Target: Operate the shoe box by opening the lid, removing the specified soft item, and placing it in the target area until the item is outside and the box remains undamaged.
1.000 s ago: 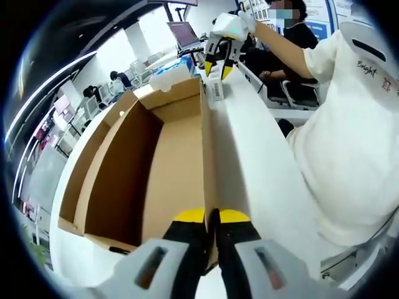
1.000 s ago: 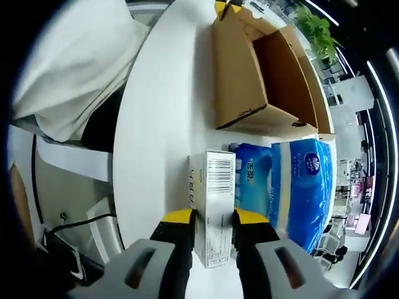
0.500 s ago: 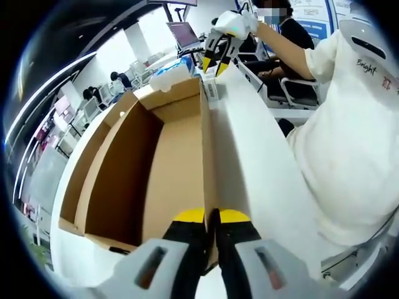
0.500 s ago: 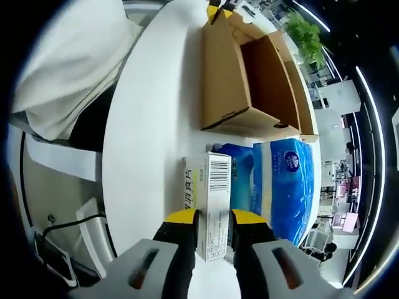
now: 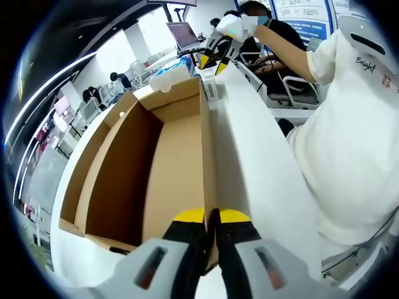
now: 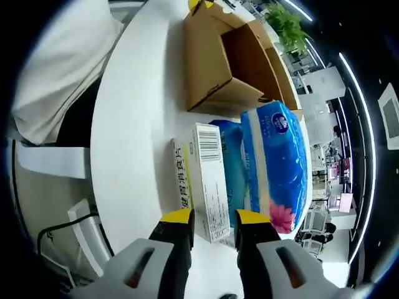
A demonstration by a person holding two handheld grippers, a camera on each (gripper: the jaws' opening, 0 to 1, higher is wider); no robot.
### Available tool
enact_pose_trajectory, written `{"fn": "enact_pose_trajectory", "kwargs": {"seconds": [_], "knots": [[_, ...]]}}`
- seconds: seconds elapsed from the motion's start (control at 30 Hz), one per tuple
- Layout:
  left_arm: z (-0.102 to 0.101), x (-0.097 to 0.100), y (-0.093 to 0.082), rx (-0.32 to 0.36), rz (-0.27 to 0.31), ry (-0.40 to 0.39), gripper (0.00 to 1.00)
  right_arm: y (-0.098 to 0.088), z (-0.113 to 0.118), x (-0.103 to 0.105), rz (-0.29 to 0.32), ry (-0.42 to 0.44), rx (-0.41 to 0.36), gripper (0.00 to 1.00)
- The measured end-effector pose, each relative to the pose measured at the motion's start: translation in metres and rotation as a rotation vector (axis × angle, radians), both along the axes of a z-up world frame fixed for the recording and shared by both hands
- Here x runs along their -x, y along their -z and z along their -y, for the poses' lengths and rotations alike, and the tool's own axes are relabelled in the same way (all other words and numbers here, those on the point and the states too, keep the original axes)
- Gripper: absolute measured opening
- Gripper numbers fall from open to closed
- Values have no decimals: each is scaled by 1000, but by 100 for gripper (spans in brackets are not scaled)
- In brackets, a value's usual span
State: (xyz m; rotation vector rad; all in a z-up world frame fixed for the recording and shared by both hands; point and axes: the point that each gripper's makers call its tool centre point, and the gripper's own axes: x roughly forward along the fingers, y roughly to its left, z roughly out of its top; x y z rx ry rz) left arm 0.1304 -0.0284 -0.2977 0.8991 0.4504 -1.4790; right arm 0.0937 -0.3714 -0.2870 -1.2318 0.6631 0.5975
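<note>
Straight ahead of the right hand-held gripper (image 6: pixel 214 219) lies the white carton (image 6: pixel 209 180) on the surface (image 6: pixel 134 131), long axis in line w/ the jaws, which straddle its near end, apparently just apart. Blue tissue pack (image 6: pixel 274 165) sits outside, touching the carton, near the shoe box (image 6: pixel 215 65). Left hand-held gripper (image 5: pixel 212 218) is clamped on the box wall.

The left gripper (image 5: pixel 211 219) has its yellow-tipped jaws pinched tight on the near edge of the box wall. The brown box (image 5: pixel 146 168) lies open on the white table (image 5: pixel 262 162). Past the far end of the box, the right gripper (image 5: pixel 215 59) hangs in a gloved hand (image 5: pixel 234 26) over a small white carton (image 5: pixel 212 90). To the right of the box is a person in a white shirt (image 5: pixel 349 124).
</note>
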Motion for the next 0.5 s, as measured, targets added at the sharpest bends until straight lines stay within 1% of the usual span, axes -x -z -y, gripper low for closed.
{"fn": "enact_pose_trajectory", "kwargs": {"seconds": [0.03,0.07,0.1,0.13,0.17,0.2,0.23,0.27,0.3,0.33,0.37,0.4,0.43,0.47,0.5], "knots": [[0,0,0,0,0,-2,4,-4,-2,1,20,5,-22,27],[0,0,0,2,2,-2,4,-12,-1,0,67,27,-59,28],[0,1,0,2,3,-2,4,-17,-1,-1,99,50,-93,29],[0,1,0,1,2,-3,4,-21,-4,0,121,71,-157,29],[0,2,0,-6,-8,-7,4,-24,-9,3,134,79,-242,31],[1,2,1,-13,-12,-8,4,-27,-14,5,142,86,-311,34],[1,2,1,-19,-20,-9,4,-29,-22,9,132,110,-436,34],[1,2,1,-19,-27,-8,3,-31,-26,11,120,123,-493,34],[0,2,1,-18,-28,-6,3,-37,-33,14,128,104,-558,35],[0,2,1,-17,-30,-5,3,-45,-34,12,164,100,-602,35],[0,2,1,-17,-30,-6,3,-54,-34,11,197,130,-682,35],[0,3,1,-17,-30,-8,3,-60,-37,12,202,129,-736,27],[0,4,1,-16,-27,-9,4,-74,-35,8,269,150,-811,19],[0,4,1,-15,-25,-11,4,-86,-34,6,330,153,-857,17],[0,4,1,-13,-24,-13,4,-95,-37,5,366,149,-927,18]]}}
